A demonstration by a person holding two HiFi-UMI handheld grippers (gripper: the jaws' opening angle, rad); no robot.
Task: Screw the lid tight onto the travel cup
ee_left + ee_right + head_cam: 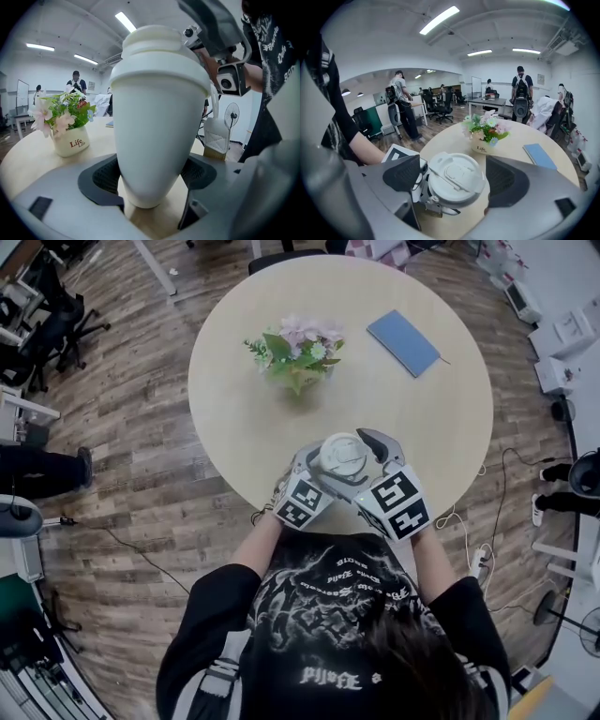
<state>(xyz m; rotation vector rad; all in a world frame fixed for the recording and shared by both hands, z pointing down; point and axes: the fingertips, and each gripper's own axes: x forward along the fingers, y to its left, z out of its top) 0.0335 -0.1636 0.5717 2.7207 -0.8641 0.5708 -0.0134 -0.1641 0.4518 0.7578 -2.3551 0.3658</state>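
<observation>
Two grippers meet at near edge of round table [412,418]. Left gripper [152,187] clamped on lower body of white travel cup [159,131], textured pads pressing both sides. Cup upright, base on tabletop. White lid [342,454] sits level on cup mouth. Right gripper [457,176] angled down over cup top, fingers spread wide with lid between them, neither pad gripping it. Potted flowers [298,352] mid-table beyond cup. Blue notebook [403,341] farther back to right, well apart from cup.

On the table [234,418], flowers [298,352] stand behind the travel cup [343,456], notebook [403,341] right of them.
</observation>
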